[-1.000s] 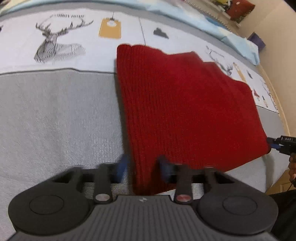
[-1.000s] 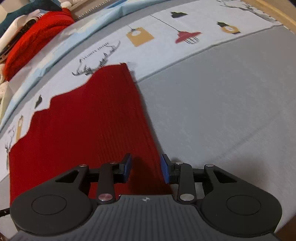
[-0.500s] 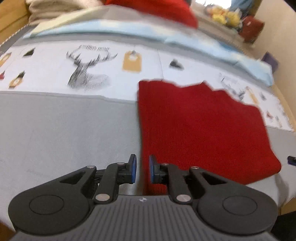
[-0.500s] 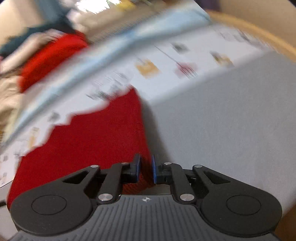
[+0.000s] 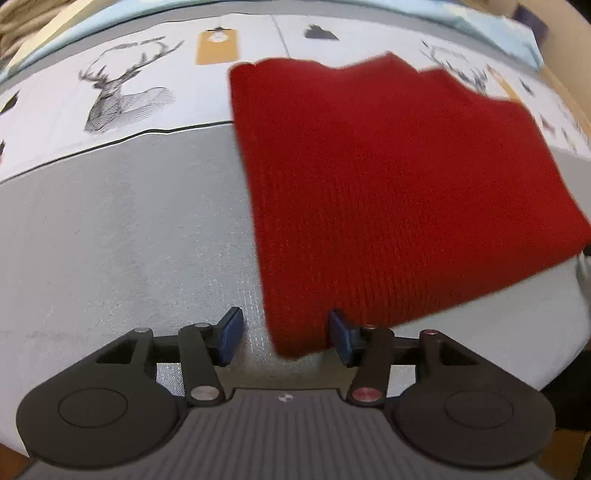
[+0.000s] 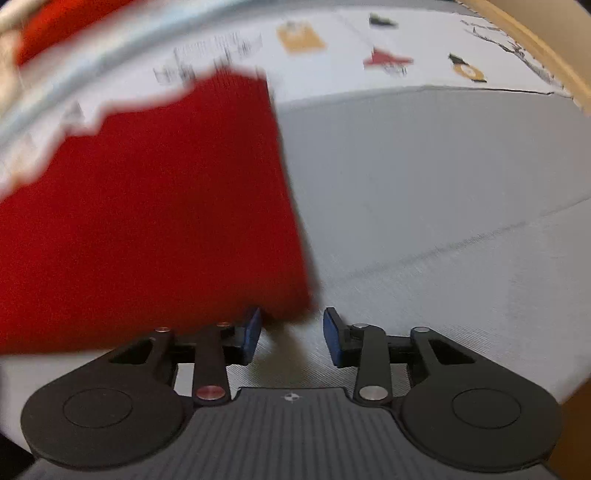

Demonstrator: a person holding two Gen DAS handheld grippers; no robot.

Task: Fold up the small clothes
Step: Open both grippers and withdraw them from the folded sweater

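Note:
A folded red knit garment (image 5: 388,177) lies flat on the grey and white printed bed cover (image 5: 122,229). My left gripper (image 5: 286,338) is open, its jaws either side of the garment's near left corner, which lies between the blue pads. In the right wrist view the same garment (image 6: 155,206) fills the left half. My right gripper (image 6: 291,338) is open with the garment's near right corner just ahead of the gap between its pads. Nothing is gripped.
The cover has a white band printed with a deer (image 5: 118,96) and lamp tags (image 6: 299,37) beyond the garment. A pile of red cloth (image 6: 74,22) sits at the far edge. A wooden bed edge (image 6: 546,51) runs at right.
Both grippers had closed to a narrow gap half a second ago and now stand wide open. Both have come down close to the garment's near corners.

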